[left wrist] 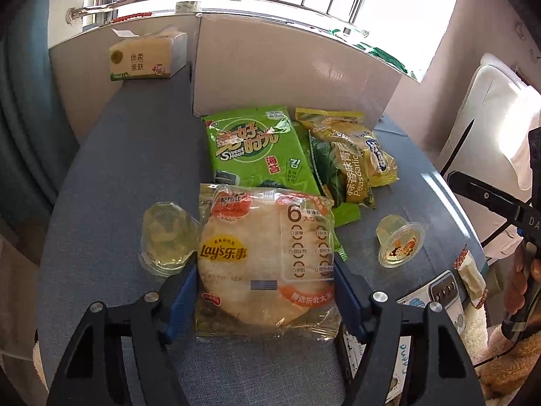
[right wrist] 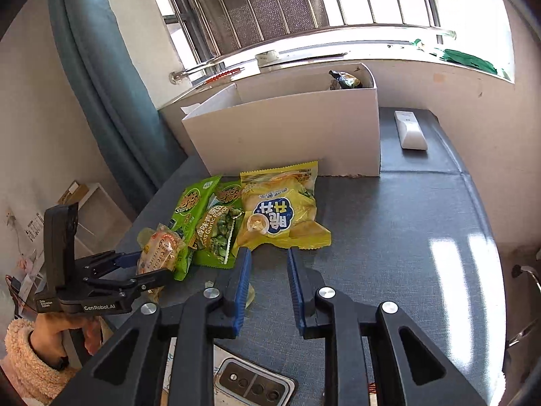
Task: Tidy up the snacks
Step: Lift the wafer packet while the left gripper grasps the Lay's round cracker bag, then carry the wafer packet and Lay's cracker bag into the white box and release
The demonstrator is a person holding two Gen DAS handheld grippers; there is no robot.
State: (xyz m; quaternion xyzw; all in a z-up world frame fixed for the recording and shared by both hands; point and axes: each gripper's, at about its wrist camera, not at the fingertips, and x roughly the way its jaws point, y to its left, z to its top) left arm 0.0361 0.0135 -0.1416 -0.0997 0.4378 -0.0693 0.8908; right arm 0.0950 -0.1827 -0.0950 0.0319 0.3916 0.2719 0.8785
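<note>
Left gripper [left wrist: 265, 291] jaws clamp rice-cracker packet [left wrist: 263, 257] by side edges, near end of snack pile. Packet light, crinkly, slippery; contents brittle, so grip gently. Right gripper [right wrist: 268, 270] jaws narrow, holding nothing. White box [right wrist: 287, 135] far.

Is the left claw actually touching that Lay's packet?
Touching: the left wrist view shows the left claw with both blue pads pressed against the Lay's packet.

The Lay's packet [left wrist: 267, 264] between the left jaws hides a green bag's [left wrist: 338, 237] lower part — below the right jaws, a phone [right wrist: 253, 385] is cut off.
</note>
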